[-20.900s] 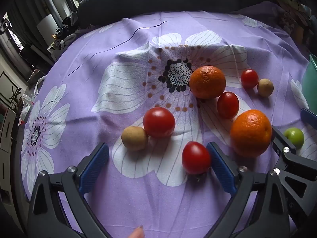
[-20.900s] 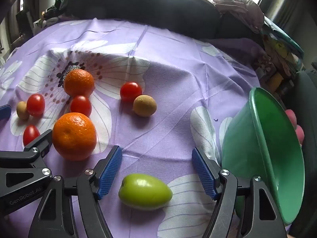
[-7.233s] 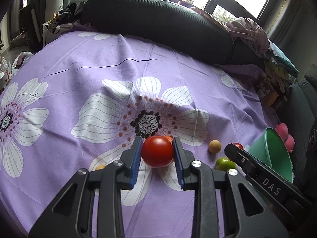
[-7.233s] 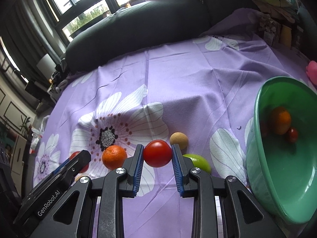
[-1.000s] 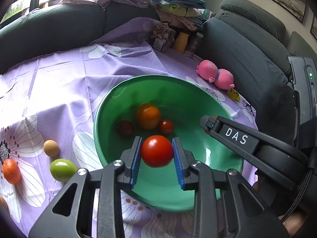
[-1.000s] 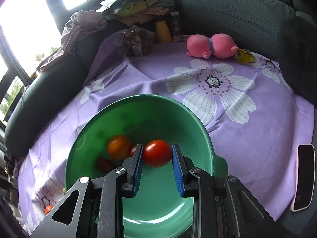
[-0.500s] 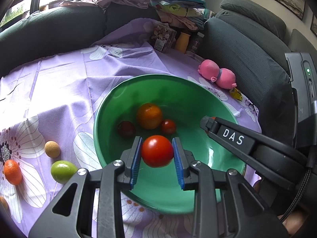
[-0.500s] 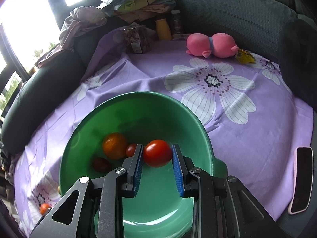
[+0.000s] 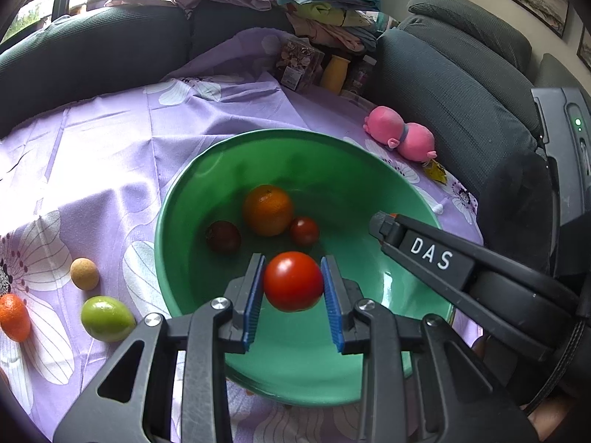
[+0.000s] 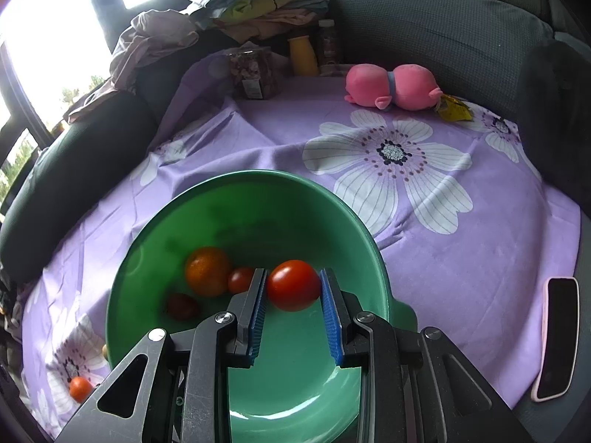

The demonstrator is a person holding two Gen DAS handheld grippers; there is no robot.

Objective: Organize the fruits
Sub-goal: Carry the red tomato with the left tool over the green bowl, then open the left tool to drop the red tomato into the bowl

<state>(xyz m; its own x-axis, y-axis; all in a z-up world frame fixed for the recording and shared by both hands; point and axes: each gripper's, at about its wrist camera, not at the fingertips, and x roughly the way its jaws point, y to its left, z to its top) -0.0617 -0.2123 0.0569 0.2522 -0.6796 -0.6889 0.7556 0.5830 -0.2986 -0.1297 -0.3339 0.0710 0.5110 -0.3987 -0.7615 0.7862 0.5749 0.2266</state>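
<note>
My left gripper [image 9: 293,287] and right gripper [image 10: 293,287] each clamp a round red tomato [image 9: 293,281] above the green plastic bowl [image 9: 177,199].

My green bowl [image 9: 177,221] looks like smooth, glossy plastic. The tomato [image 9: 293,281] I grip is shiny-skinned, between ribbed blue pads [image 9: 255,295]. The purple cloth [image 10: 461,258] is matt, creased fabric. The orange [image 9: 267,209], centre frame, looks dimpled.

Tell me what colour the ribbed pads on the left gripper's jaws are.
Blue; the ribbed pads show best in the left wrist view, flanking the round red tomato.
</note>
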